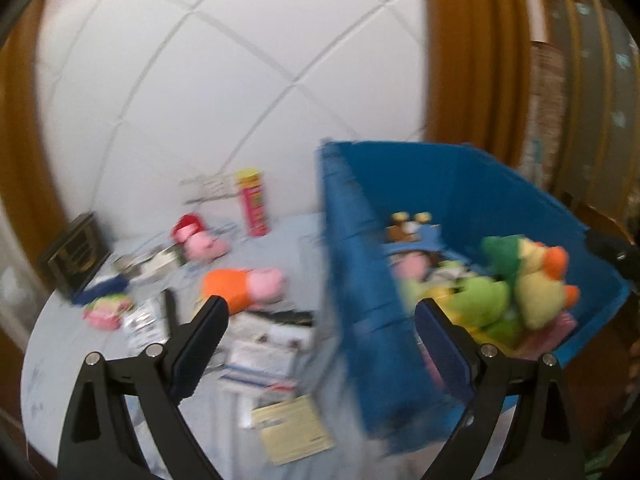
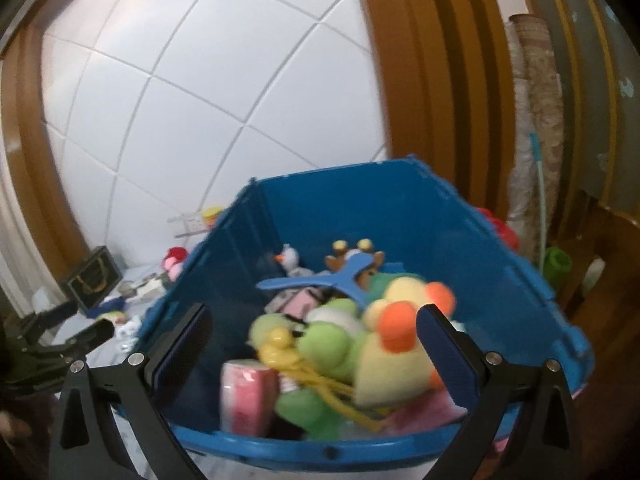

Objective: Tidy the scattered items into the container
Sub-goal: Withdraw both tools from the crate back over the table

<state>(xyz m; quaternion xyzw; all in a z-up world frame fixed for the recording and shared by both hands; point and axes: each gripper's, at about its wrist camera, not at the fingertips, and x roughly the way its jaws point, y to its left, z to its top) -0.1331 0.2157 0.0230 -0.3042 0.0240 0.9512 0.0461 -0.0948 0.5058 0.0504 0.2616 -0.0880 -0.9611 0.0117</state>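
Here, blue container (image 2: 472, 240) heaped with plush toys (image 2: 384, 344), blurred

1 blue bin (image 2: 460, 240), 2 claws (image 1: 320, 312)

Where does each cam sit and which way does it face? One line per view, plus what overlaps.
Left wrist: on the left gripper, open, facing the cluttered table and the bin's left wall.
Right wrist: on the right gripper, open, looking down into the bin of plush toys; the left gripper shows at left.
Shared: bin, toys, tiled wall.
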